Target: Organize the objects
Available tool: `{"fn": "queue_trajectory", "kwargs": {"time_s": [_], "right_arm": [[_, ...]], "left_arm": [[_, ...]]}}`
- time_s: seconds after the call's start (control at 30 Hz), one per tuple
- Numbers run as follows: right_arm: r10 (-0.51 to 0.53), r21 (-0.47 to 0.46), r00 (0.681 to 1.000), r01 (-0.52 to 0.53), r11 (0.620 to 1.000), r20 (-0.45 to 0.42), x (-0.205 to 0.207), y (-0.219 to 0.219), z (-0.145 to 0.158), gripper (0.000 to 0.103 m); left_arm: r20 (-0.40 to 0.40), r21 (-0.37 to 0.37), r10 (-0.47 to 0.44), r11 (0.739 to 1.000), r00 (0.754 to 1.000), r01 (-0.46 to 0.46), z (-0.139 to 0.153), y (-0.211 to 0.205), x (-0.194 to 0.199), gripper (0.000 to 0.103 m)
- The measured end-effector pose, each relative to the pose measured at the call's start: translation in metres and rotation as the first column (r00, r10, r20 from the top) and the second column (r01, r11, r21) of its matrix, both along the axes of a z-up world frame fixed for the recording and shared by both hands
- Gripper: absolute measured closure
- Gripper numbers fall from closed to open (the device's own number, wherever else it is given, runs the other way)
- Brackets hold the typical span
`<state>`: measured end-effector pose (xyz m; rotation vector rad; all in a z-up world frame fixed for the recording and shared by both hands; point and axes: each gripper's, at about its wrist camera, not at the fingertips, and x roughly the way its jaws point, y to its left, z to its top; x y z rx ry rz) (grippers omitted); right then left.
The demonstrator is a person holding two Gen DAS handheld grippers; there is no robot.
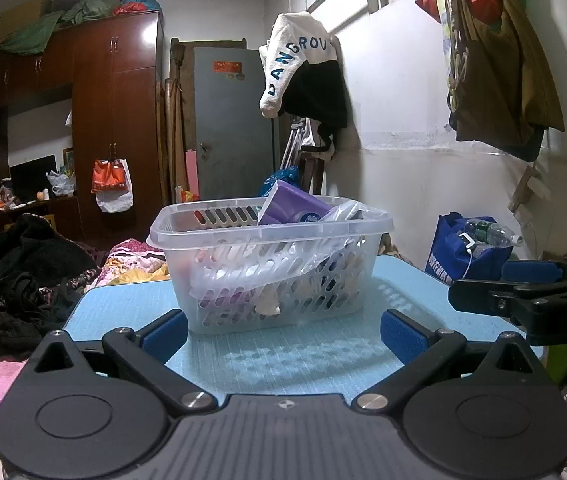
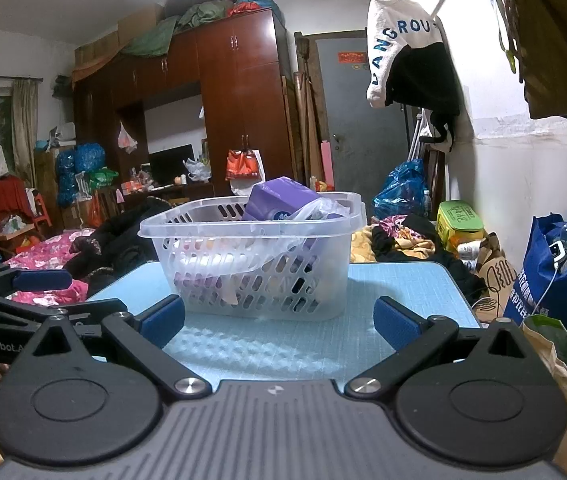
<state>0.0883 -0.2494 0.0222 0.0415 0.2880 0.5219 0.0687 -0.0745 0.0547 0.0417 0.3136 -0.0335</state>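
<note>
**Two open claws face a filled basket**

Both grippers sit low at the near edge of a pale blue table (image 1: 323, 360), whose top is matte with a fine grid. The left gripper (image 1: 283, 330) has its jaws spread wide with nothing between them; its blue pads (image 1: 163, 332) are ribbed, on black angular arms. The right gripper (image 2: 279, 322) is likewise spread and empty, and it shows at the right edge of the left view, beside the left one.

Ahead of both, mid-table, stands the basket (image 1: 271, 276): clear, glossy plastic, rectangular with rounded corners, a rolled rim and slotted walls. Inside, a purple tissue pack (image 1: 293, 206), soft and boxy, leans tilted above the rim. A crinkled clear bag (image 1: 323, 240) slumps across the contents. Lower items show only as blurred shapes through the slots.

Behind hangs a white and black garment (image 1: 303, 72) on the wall.
</note>
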Motion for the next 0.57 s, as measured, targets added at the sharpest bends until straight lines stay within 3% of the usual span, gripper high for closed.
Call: {"fn": "queue_trajectory", "kwargs": {"time_s": [0.57], "right_arm": [[0.008,-0.035,1.000,-0.008,0.999,0.014,0.0004,-0.0005,-0.0042,0.000]], "left_arm": [[0.016,0.009,-0.001,1.000,1.000,0.001,-0.0024,-0.0023,-0.0021,0.000]]}}
